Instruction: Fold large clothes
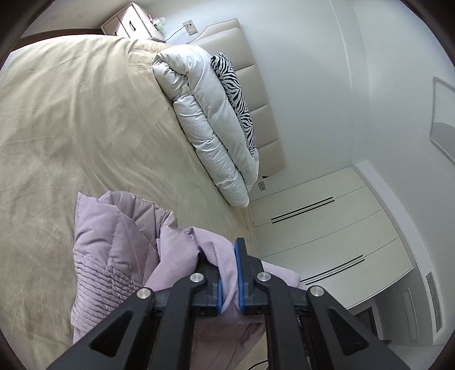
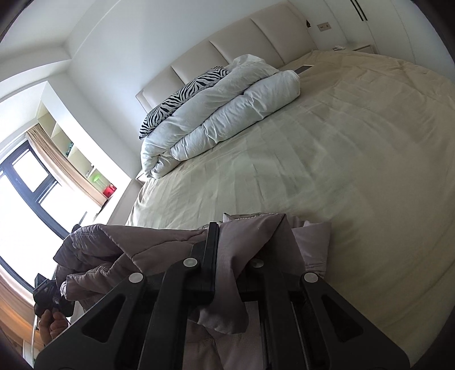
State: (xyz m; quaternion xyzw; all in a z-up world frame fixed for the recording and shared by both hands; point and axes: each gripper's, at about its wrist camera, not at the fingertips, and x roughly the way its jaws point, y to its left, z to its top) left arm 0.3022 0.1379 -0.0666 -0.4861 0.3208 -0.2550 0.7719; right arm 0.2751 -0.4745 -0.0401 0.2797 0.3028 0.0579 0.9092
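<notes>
I count two grippers and one garment between them. My left gripper [image 1: 227, 273] is clamped on a fold of the lilac quilted jacket [image 1: 113, 244], the cloth pinched between its blue pads [image 1: 238, 273]; my right gripper [image 2: 236, 256] is likewise closed on the same jacket [image 2: 159, 250], which drapes over its far finger and hides that tip. The jacket hangs bunched from both grips over the near edge of the bed [image 1: 71, 119], part of it lying on the sheet — I cannot tell how much rests there. In the right wrist view I also see a hand [image 2: 52, 327] at the lower left holding the black body of the other gripper. On the bed I count one folded white duvet [image 1: 204, 125] lying along the head edge, and one zebra-striped pillow [image 1: 233, 94] wedged between it and the padded headboard [image 1: 256, 94], which shows four panels. The bed is covered with one beige sheet, wrinkled. Around it, white walls; a white wardrobe [image 1: 327, 227] with dark slot handles stands past one side of the bed, a nightstand [image 1: 128, 22] past the far corner, and in the right wrist view a dark-framed window [image 2: 25, 193] with a beige curtain [image 2: 65, 170] and open white shelves [image 2: 65, 136].
</notes>
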